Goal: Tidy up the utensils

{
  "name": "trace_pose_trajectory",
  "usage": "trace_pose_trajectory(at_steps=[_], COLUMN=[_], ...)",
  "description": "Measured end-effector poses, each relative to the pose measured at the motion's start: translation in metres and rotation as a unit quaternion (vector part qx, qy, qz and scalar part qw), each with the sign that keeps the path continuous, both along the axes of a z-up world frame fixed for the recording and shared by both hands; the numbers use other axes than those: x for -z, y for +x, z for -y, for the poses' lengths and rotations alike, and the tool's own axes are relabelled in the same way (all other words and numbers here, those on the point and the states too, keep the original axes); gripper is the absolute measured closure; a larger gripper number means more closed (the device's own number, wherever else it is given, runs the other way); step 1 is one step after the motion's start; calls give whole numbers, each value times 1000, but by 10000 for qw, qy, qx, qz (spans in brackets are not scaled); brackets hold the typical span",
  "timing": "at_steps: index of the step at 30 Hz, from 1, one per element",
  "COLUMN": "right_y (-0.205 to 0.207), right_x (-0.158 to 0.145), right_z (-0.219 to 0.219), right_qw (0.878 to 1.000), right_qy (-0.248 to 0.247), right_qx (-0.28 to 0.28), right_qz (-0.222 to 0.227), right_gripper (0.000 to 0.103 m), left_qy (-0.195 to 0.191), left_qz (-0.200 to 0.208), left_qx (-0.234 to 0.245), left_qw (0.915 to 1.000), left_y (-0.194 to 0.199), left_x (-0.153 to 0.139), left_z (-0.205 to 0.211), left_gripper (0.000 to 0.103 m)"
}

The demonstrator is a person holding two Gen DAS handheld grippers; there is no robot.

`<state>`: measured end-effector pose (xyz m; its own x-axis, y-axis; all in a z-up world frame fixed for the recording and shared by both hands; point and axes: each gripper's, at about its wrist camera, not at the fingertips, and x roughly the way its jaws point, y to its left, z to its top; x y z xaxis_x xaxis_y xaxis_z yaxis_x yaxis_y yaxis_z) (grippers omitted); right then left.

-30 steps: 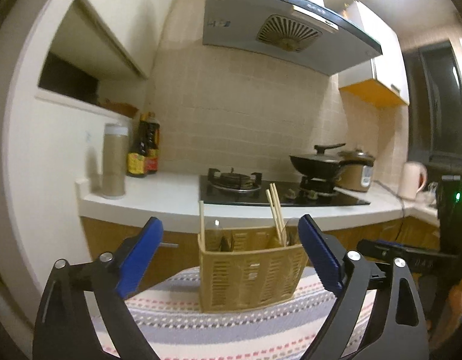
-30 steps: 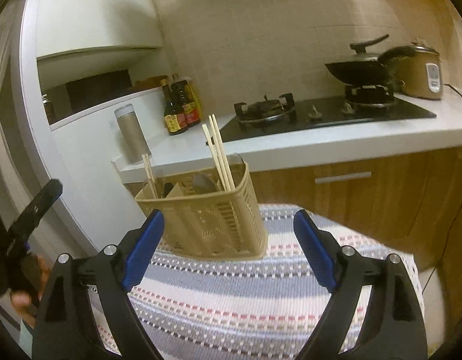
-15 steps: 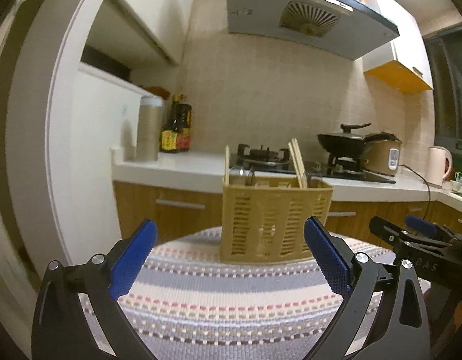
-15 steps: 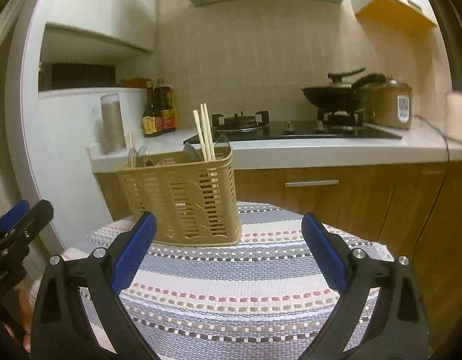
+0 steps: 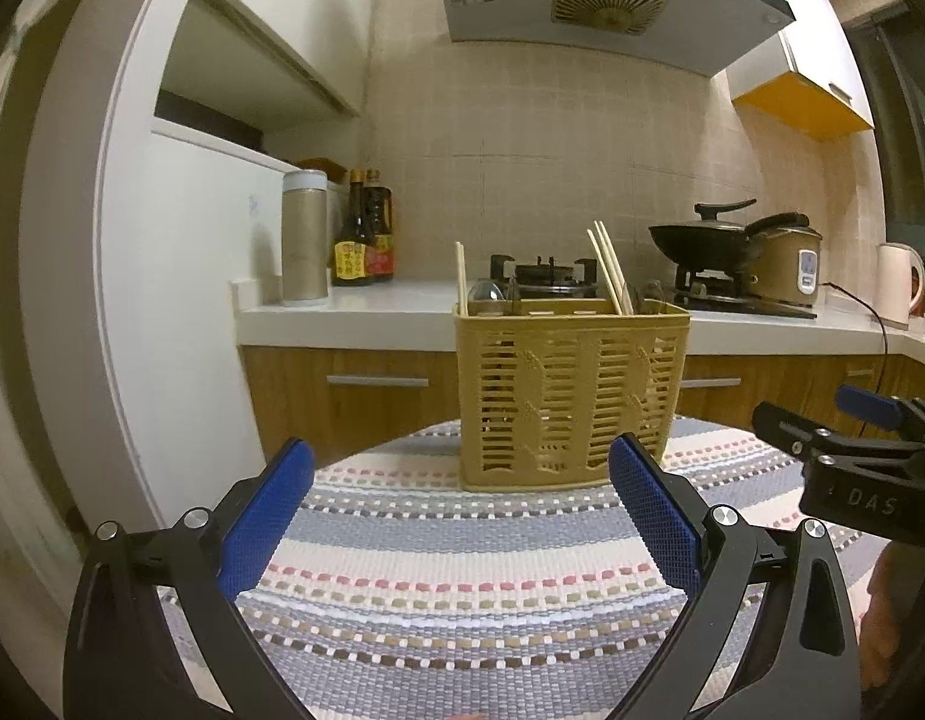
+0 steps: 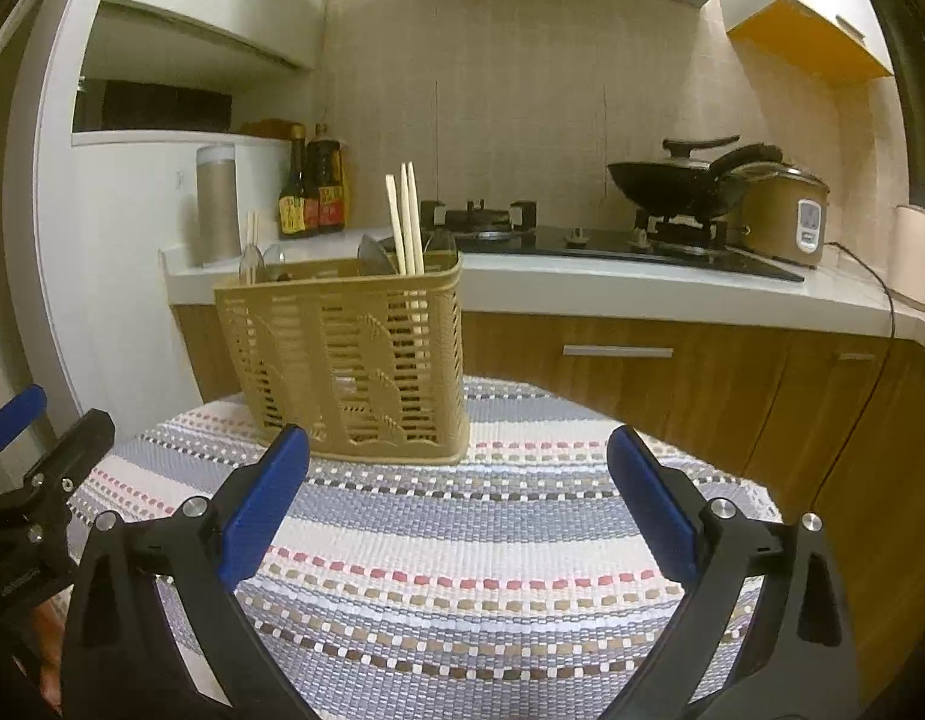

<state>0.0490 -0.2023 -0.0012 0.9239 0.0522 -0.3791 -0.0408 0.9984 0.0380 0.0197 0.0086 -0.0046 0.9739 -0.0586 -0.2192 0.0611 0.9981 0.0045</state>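
Observation:
A tan slotted utensil basket (image 5: pixel 567 393) stands on a striped cloth-covered table (image 5: pixel 462 576); it also shows in the right wrist view (image 6: pixel 348 369). Chopsticks (image 5: pixel 609 267) and spoon bowls (image 5: pixel 485 295) stick up from it; the chopsticks (image 6: pixel 405 222) and spoons (image 6: pixel 255 258) show from the right too. My left gripper (image 5: pixel 459 516) is open and empty, a little short of the basket. My right gripper (image 6: pixel 459 507) is open and empty, to the basket's right front. Each gripper appears at the edge of the other's view.
Behind the table runs a white counter (image 5: pixel 354 315) with wooden cabinets, a canister (image 5: pixel 305 240), sauce bottles (image 5: pixel 363 237), a gas hob (image 5: pixel 543 276), a black pan (image 5: pixel 699 237), a rice cooker (image 5: pixel 786 267) and a kettle (image 5: pixel 897 291). A white wall column (image 5: pixel 168 324) stands left.
Both grippers have dropped lower and pulled back a little, so the basket now sits higher and more level in both views. Both stay open and empty.

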Motion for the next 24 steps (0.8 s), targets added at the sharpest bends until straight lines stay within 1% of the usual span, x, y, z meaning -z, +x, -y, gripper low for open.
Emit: trace_pose_trajectory(at_steps=[5,10,12,17,22,24], right_y=[4,0,-5,-16,-20,-21], right_x=[2,0,-3,-9,-11,-13], right_z=[7,11,9,2,1,1], right_qw=[9999,9998,9998,9990,9986,9984], right_qy=[131,185,125,-68,-107,-103], right_qx=[54,121,132,193,170,174], right_qz=[-93,-7,122,409,489,521], right_gripper=[8,8,8,8,8,8], left_qy=[83,163,164,47,-131,-125], left_qz=[-19,-48,-104,-238,-327,-351], left_qx=[74,65,63,66,58,48], left_qw=[9999,9998,9998,9997,9994,9993], left_y=[-1,0,2,5,9,10], left_x=[2,4,3,6,7,8], left_z=[6,8,8,4,-3,-3], left_gripper=[8,8,8,8,8,8])
